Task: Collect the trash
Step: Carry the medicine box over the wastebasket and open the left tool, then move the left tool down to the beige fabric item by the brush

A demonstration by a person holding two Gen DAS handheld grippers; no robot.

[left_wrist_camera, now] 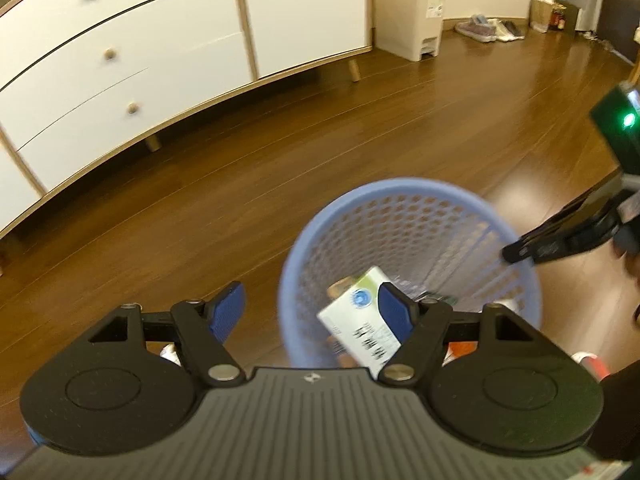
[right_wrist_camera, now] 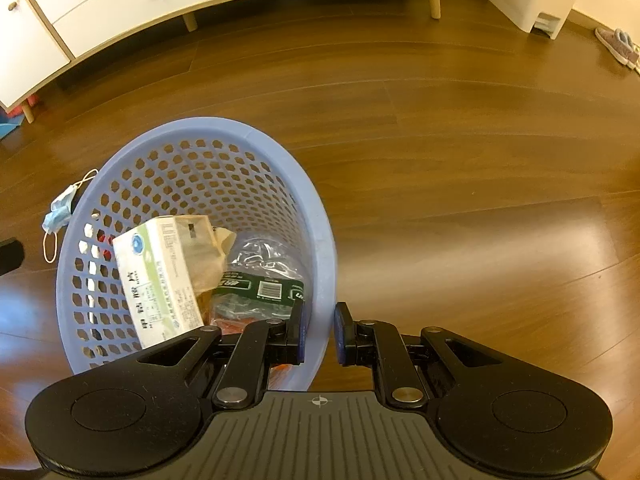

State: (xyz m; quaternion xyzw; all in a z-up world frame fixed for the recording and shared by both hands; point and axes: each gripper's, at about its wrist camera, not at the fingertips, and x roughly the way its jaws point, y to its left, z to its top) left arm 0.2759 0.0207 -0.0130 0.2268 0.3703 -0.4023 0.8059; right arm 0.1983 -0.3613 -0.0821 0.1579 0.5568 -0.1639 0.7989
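A blue perforated basket (left_wrist_camera: pixel 412 186) stands on the wood floor. My left gripper (left_wrist_camera: pixel 311 310) hangs open above its near rim, with nothing between the blue pads. A white and green box (left_wrist_camera: pixel 358 322) lies loose inside the basket just beyond the right pad. In the right wrist view the box (right_wrist_camera: pixel 160 276) leans against the basket's (right_wrist_camera: pixel 192 128) inner wall, beside crumpled brown paper (right_wrist_camera: pixel 208 256) and a clear bottle with a green label (right_wrist_camera: pixel 260 288). My right gripper (right_wrist_camera: pixel 319 332) is shut on the near rim, one finger inside and one outside. A blue face mask (right_wrist_camera: pixel 60 212) lies on the floor left of the basket.
A white cabinet on wooden legs (left_wrist_camera: pixel 120 80) runs along the far left. A cream pedal bin (left_wrist_camera: pixel 412 12) stands beside it, with shoes (left_wrist_camera: pixel 488 30) and bags further along the wall. Open wood floor (right_wrist_camera: pixel 460 160) lies right of the basket.
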